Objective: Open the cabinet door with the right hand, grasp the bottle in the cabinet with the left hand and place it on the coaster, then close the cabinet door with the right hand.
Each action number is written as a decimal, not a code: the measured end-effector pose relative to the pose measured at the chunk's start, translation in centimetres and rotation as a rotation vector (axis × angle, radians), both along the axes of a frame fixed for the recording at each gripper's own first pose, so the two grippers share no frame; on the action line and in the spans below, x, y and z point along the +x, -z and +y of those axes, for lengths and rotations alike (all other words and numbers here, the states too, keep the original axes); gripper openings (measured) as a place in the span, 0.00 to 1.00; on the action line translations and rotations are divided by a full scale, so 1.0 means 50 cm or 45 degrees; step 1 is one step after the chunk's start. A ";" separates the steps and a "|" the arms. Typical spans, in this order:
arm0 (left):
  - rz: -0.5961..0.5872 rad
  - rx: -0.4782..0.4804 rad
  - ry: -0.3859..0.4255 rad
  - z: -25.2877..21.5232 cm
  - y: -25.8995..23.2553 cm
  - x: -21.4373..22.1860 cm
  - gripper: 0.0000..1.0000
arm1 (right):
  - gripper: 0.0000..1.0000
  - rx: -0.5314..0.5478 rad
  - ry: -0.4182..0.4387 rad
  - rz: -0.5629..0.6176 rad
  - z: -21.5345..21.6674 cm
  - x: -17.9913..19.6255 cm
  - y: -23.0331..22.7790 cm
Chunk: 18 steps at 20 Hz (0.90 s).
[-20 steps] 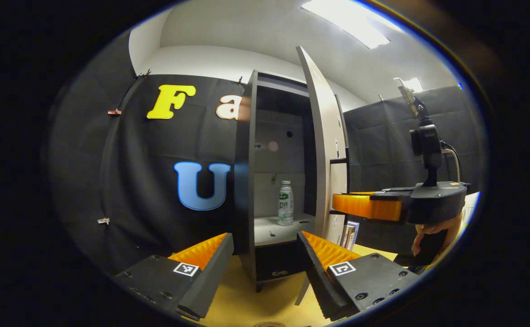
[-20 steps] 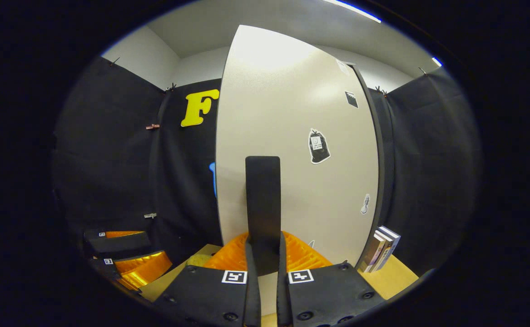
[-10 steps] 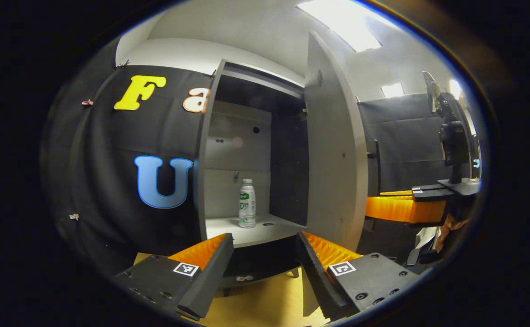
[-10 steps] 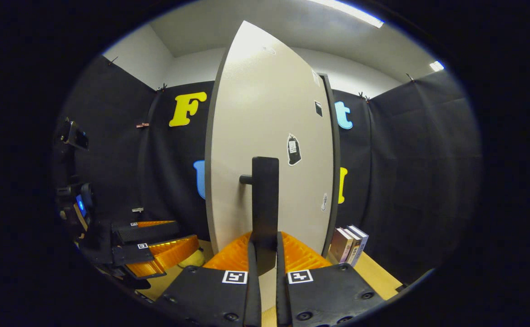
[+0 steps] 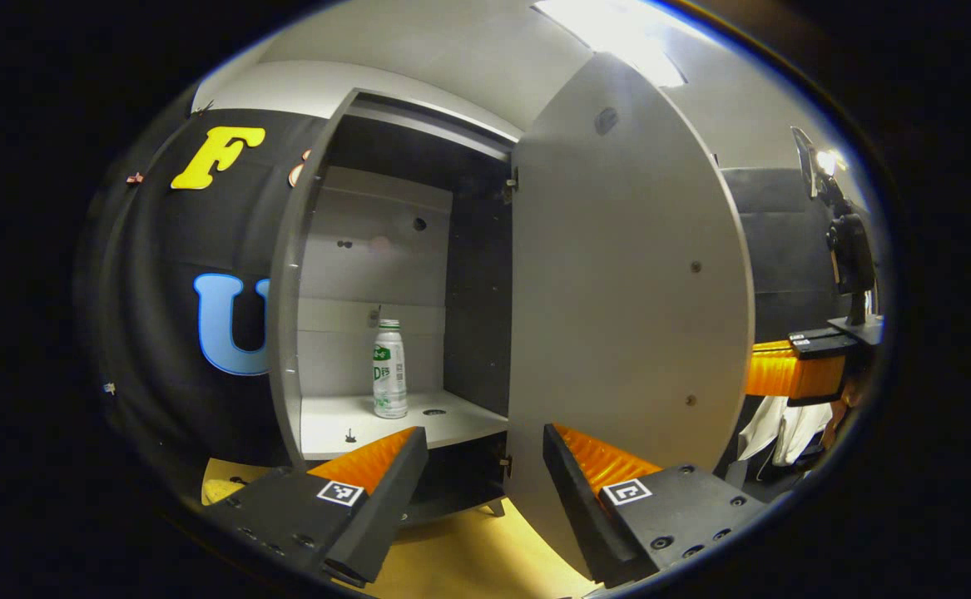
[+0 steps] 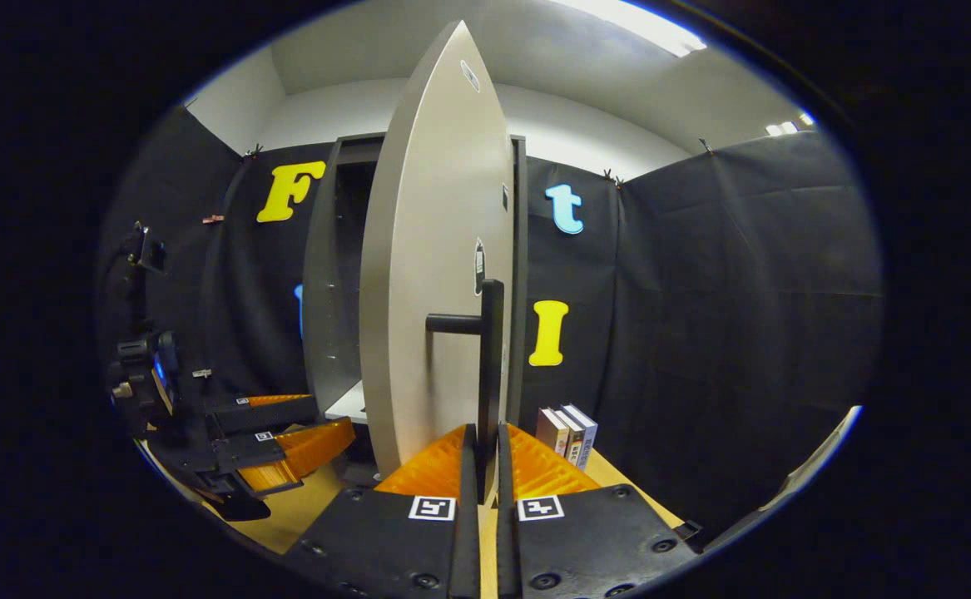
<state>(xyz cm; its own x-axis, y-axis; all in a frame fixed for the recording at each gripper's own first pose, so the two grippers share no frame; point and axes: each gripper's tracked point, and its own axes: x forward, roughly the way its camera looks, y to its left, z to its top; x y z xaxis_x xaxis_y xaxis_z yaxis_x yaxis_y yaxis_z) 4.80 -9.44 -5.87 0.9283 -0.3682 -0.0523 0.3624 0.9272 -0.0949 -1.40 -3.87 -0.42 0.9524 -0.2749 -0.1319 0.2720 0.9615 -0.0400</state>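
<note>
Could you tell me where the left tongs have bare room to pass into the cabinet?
The cabinet mouth is free between its left wall and the open door. The shelf lies bare left of the bottle. It is tighter on the right, where a small hole lies beside the bottle.

Right tool (image 6: 486, 466) has its two fingers (image 6: 439, 466) pressed together on the thin handle (image 6: 489, 358), pointing forward and level. Left tool (image 5: 485, 466) is held level with its fingers (image 5: 377, 466) spread wide apart, nothing between them; in the right gripper view it sits low at the left (image 6: 285, 441)
</note>
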 end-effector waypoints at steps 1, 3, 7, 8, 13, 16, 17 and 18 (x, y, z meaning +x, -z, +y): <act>-0.007 0.010 0.000 -0.017 -0.001 0.004 0.89 | 0.12 0.006 -0.001 0.002 -0.013 -0.006 0.000; -0.021 0.031 0.002 -0.049 -0.002 0.010 0.89 | 0.11 0.008 0.039 -0.002 -0.067 -0.028 -0.005; -0.035 0.045 -0.008 -0.102 -0.010 0.024 0.89 | 0.10 0.110 0.000 -0.022 -0.118 -0.036 -0.006; -0.036 0.043 -0.016 -0.114 -0.013 0.030 0.89 | 0.10 0.099 -0.022 -0.021 -0.125 -0.036 -0.007; -0.045 0.068 -0.099 -0.130 -0.022 0.057 0.89 | 0.11 0.118 -0.116 -0.028 -0.181 -0.039 -0.004; -0.038 0.086 -0.160 -0.120 -0.020 0.074 0.89 | 0.11 0.143 -0.171 -0.035 -0.205 -0.040 -0.006; -0.034 0.088 -0.178 -0.115 -0.018 0.079 0.89 | 0.11 0.141 -0.194 -0.038 -0.204 -0.038 -0.003; -0.033 0.091 -0.195 -0.111 -0.020 0.083 0.89 | 0.11 0.124 -0.212 -0.037 -0.206 -0.037 -0.002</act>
